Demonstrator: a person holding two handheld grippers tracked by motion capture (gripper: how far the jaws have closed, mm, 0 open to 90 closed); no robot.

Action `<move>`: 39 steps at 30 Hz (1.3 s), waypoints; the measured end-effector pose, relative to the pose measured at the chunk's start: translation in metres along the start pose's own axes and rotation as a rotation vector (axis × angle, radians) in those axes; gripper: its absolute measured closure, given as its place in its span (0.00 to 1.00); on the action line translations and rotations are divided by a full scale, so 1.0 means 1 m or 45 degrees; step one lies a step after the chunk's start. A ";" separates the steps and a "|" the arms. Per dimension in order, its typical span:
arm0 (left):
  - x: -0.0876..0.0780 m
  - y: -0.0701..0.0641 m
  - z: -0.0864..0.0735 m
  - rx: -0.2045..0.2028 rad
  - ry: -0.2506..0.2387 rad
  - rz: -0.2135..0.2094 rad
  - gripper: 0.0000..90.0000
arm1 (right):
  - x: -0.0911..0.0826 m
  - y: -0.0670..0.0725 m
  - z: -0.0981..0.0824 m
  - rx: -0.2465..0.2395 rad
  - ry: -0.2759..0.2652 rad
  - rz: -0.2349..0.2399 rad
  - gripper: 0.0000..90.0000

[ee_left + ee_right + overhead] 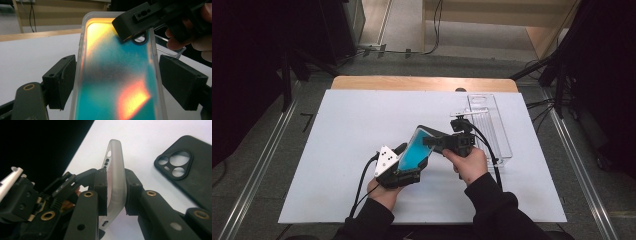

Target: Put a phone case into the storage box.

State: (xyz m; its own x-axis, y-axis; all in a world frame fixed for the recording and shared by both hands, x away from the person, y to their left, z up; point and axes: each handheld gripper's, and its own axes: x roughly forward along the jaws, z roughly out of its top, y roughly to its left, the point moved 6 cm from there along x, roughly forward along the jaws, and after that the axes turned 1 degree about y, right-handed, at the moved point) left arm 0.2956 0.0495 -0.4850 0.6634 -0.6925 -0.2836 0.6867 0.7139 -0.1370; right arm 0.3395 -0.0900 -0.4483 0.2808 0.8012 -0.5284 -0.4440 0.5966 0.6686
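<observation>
A translucent phone case with a teal and orange iridescent sheen is held tilted above the white table. My left gripper grips its lower end across the width, one black pad against each long side. My right gripper is shut on the case's frosted rim near the top corner, and one of its jaws also shows in the left gripper view over that corner. A black phone case with camera cutouts lies flat on the table just beyond.
A clear plastic tray stands on the right side of the white sheet, close behind the right hand. The wooden table edge runs along the far side. Cables trail from both grippers toward the person.
</observation>
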 end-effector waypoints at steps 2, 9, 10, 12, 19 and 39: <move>0.000 0.000 0.000 0.003 0.004 0.002 0.19 | -0.001 0.002 0.000 0.011 0.000 0.009 0.84; 0.000 -0.001 0.000 0.018 0.006 0.004 0.19 | -0.002 0.003 0.000 0.017 0.007 0.018 0.85; 0.000 -0.001 0.000 0.002 0.012 -0.014 0.19 | -0.002 0.003 0.001 0.024 0.005 0.022 0.85; 0.001 -0.001 0.001 -0.025 0.023 -0.036 0.19 | -0.003 0.003 0.001 0.021 0.005 0.020 0.85; -0.001 -0.004 0.005 -0.031 0.115 -0.056 0.18 | -0.006 0.001 0.001 0.008 0.008 0.017 0.85; -0.005 0.009 0.009 -0.126 0.501 -0.222 0.18 | -0.019 -0.001 0.002 -0.250 -0.012 -0.155 0.85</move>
State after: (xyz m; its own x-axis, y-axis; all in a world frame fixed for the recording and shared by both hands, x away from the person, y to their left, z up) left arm 0.3010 0.0585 -0.4763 0.3631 -0.7247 -0.5856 0.7337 0.6098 -0.2997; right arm 0.3359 -0.1058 -0.4377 0.3498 0.7250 -0.5933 -0.5629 0.6689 0.4854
